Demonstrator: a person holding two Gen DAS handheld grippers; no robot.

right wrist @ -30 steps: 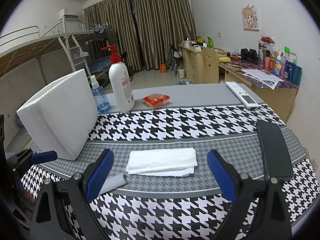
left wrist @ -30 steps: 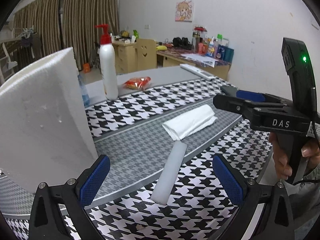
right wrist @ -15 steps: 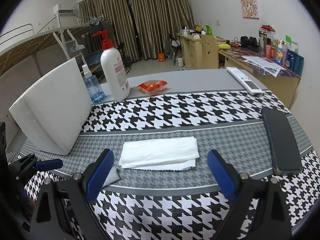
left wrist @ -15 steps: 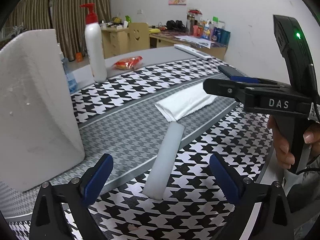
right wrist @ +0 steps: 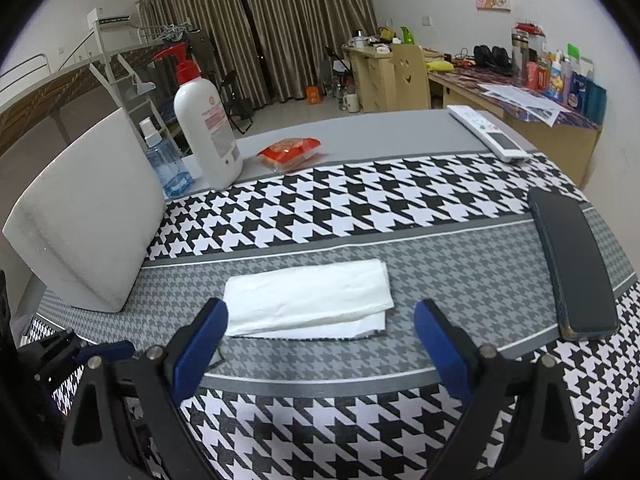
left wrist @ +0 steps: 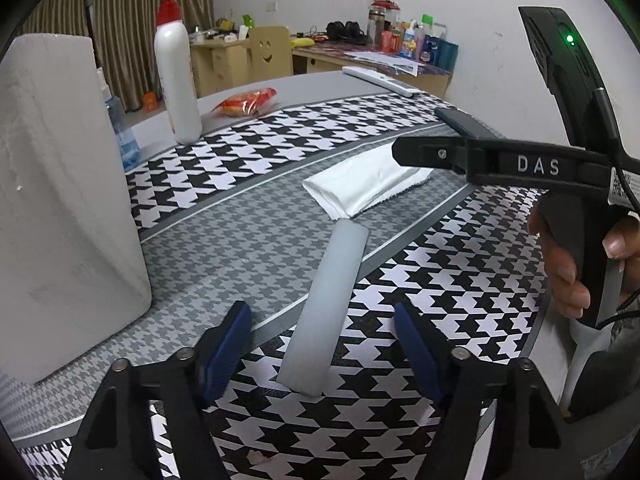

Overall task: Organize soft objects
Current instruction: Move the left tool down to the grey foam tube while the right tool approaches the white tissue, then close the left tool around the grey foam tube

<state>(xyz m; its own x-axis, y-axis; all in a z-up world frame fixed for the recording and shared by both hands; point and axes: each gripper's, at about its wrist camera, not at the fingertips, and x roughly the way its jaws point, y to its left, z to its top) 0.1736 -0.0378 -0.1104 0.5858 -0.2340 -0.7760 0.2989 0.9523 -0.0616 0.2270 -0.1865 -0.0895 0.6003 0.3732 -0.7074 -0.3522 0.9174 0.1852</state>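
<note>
The left gripper [left wrist: 322,340] has its jaws closing around the near end of a pale foam stick [left wrist: 326,308]; the blue pads [left wrist: 228,344] stand clear of it on both sides, so nothing is pinched. It tilts down at the table [left wrist: 260,232], low over the cloth. The right gripper [right wrist: 320,334] is spread wide and empty, angled down with a folded tissue [right wrist: 308,300] just beyond its tips. In the left view a hand [left wrist: 568,264] wraps its handle. The stick lies with its far end at the tissue's edge, possibly touching. A foam block [right wrist: 88,216] stands at the left.
</note>
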